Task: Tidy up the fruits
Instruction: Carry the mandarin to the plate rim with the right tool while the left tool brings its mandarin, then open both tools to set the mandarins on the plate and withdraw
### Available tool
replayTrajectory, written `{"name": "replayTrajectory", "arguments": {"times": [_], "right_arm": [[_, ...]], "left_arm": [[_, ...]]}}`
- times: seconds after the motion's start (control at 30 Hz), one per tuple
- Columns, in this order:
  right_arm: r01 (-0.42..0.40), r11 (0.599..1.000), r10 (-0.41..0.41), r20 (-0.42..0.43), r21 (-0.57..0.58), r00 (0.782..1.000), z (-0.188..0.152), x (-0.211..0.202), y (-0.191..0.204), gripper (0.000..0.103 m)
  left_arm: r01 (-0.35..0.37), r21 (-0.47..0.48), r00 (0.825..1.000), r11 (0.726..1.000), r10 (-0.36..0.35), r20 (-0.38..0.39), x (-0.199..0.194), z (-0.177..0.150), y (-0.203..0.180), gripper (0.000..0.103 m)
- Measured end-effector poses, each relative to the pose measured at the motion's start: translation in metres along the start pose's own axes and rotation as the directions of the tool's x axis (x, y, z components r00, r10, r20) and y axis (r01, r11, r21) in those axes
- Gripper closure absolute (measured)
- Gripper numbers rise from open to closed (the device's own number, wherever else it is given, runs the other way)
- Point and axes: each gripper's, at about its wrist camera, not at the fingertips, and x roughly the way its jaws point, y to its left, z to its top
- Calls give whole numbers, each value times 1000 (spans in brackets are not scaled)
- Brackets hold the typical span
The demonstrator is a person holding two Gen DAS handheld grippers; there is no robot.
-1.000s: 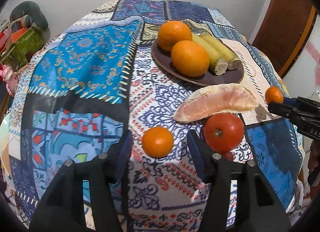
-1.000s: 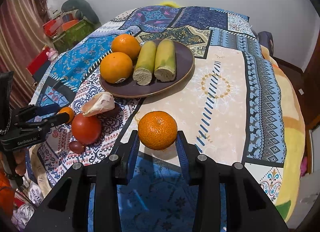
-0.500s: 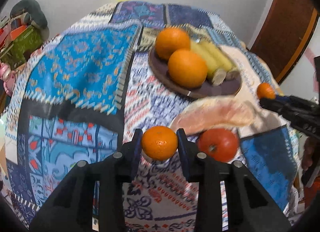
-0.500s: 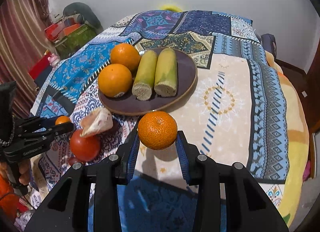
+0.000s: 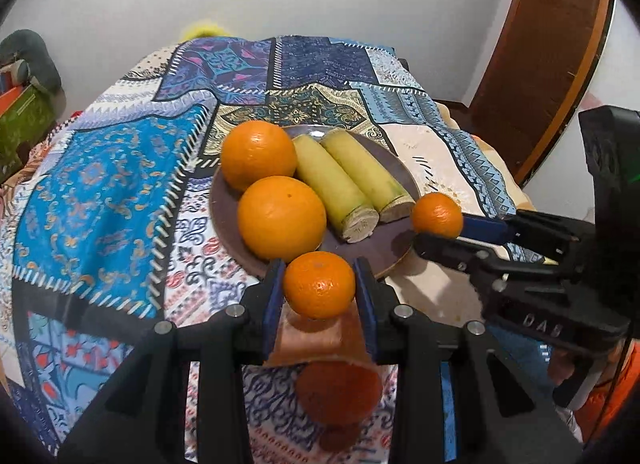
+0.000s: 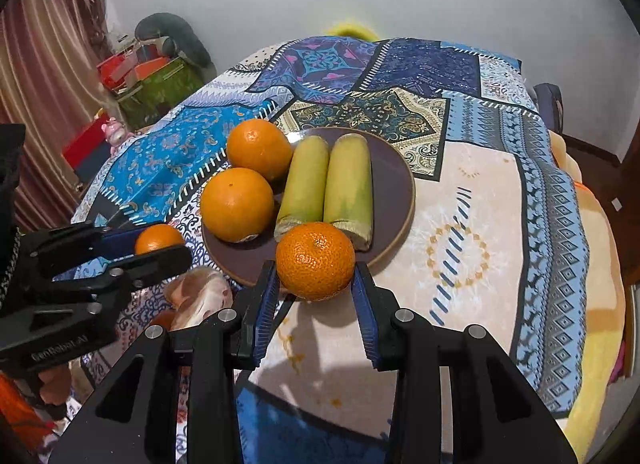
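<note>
A dark round plate [image 5: 384, 252] [image 6: 396, 180] holds two large oranges [image 5: 282, 218] [image 6: 237, 204] and two yellow-green cut stalks [image 5: 336, 188] [image 6: 346, 188]. My left gripper [image 5: 320, 290] is shut on a small mandarin [image 5: 319, 284] just above the plate's near rim; this mandarin also shows in the right wrist view [image 6: 158, 238]. My right gripper [image 6: 316, 292] is shut on another mandarin [image 6: 315, 260] over the plate's front edge, which the left wrist view also shows [image 5: 437, 215]. A pomelo wedge [image 6: 200, 300] and a tomato [image 5: 338, 392] lie on the cloth below the left gripper.
The patchwork cloth [image 5: 104, 200] [image 6: 480, 224] covers a rounded table that drops off on all sides. Boxes and toys [image 6: 148, 76] stand at the far left, a brown door [image 5: 552, 56] at the right. White wall behind.
The left gripper shut on the small mandarin, lifted it and carried it towards the plate. The right gripper carried its mandarin forward to the plate's front edge.
</note>
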Motion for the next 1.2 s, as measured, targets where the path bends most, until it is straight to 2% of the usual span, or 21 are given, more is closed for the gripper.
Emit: {"name": "replayTrajectory", "arguments": {"times": [0.33,0.5,0.7,0.8,1.07,1.2], "right_arm": [[-13,1000,12,-33,-8,999,2,23,-6,69],[-14,1000,13,-28,-25,1000,4,24,-6,69],[-16,1000,15,-29,-23,999,4,25,-9,67],[-17,1000,17,-25,-17,1000,4,22,-9,61],[-9,1000,9,5,-15,1000,5,0,-3,61],[3,1000,-2,23,-21,1000,3,-15,5,61]], "left_arm": [[10,14,1000,1000,-10,-17,26,9,-7,69],[-1,29,1000,1000,1,-2,27,8,-10,69],[5,9,1000,1000,-5,-4,25,9,-7,64],[-1,12,1000,1000,1,1,19,8,-6,64],[-34,19,998,999,33,46,-18,2,1,64],[-49,3,997,999,49,60,-37,-6,9,55]]}}
